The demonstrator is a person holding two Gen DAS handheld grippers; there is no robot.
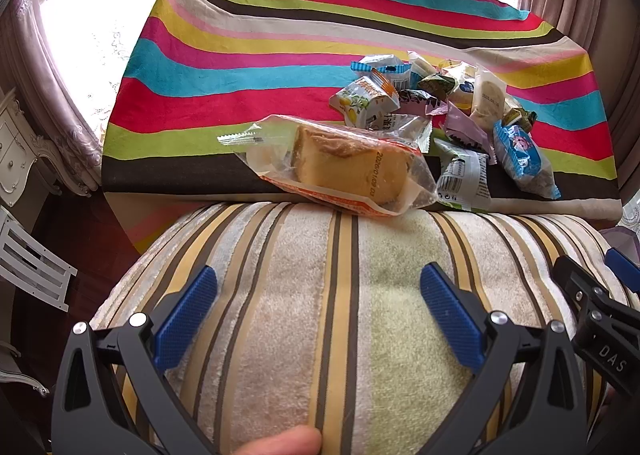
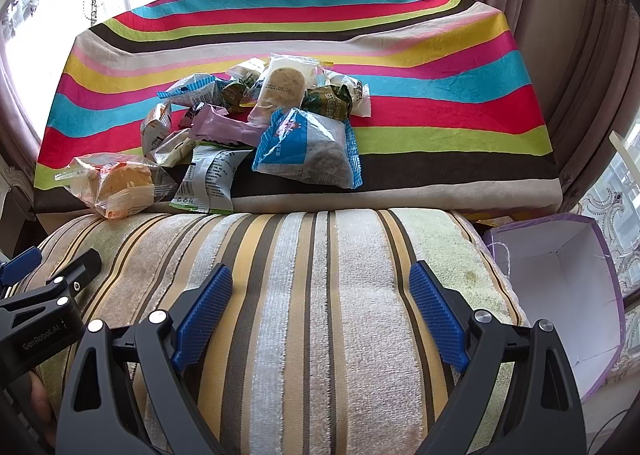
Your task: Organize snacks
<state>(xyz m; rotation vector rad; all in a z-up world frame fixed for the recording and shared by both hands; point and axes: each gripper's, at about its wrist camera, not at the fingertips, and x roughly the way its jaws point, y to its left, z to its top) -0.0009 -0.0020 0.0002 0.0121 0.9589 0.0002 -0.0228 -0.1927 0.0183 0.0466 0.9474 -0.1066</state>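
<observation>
Here, heaped wrapped snacks (image 2: 256, 127) on striped cloth (image 2: 440, 55), clear-bagged cake slice (image 1: 344, 167) frontmost, left hand-held gripper (image 1: 319, 307) and right hand-held gripper (image 2: 320, 303) agape, empty

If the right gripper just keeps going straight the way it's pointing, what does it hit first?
Most likely the striped cushion: the open right gripper tilts down over it with nothing between. The snack pile lies beyond the cushion's far edge, though depth is unclear.

Left claw (image 1: 318, 303) jaws wide apart, nothing between them, hovering over a striped plush cushion (image 1: 304, 275); right claw (image 1: 600, 295) pokes in at the right edge. Wrapped cake slice (image 1: 348, 167) lies at the near edge of the striped cloth (image 1: 248, 55); pile of small snack packets (image 1: 440, 107) just beside it, to the right.
</observation>
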